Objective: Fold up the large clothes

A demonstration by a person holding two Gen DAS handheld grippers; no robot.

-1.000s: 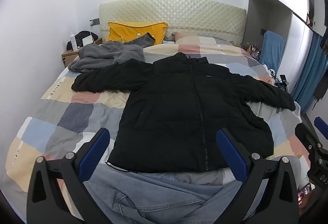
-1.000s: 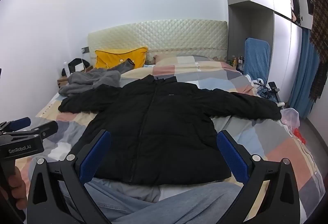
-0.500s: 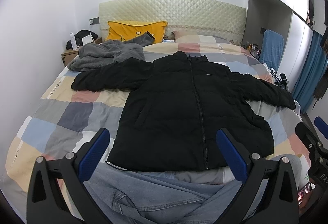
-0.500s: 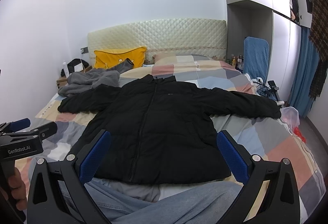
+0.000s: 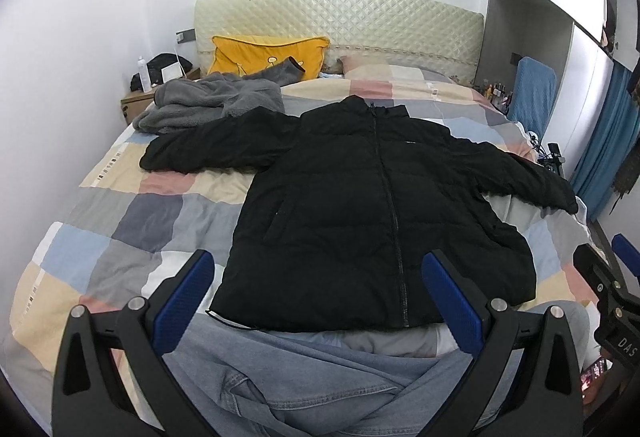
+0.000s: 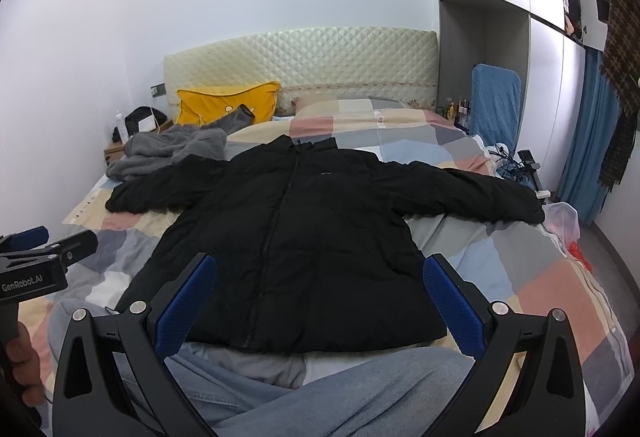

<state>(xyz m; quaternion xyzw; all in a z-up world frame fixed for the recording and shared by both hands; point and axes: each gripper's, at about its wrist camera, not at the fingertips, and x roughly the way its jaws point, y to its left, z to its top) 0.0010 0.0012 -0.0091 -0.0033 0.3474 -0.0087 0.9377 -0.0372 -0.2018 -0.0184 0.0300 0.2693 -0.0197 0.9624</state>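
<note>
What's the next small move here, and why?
Probably reach the right tool out to the cuff of the jacket's right-hand sleeve to fold it across the body. The black jacket lies flat, zipped, both sleeves spread wide on the bed, and both tools are open and empty; the left tool holds nothing.

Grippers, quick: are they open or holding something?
Left gripper: open, holding nothing.
Right gripper: open, holding nothing.

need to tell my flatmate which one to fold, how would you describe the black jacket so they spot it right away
On the patchwork-quilted bed, the black jacket lies flat mid-bed, zipped, sleeves spread. Unlike the crumpled grey fleece near the yellow pillow, it is black, puffy and laid out.
</note>
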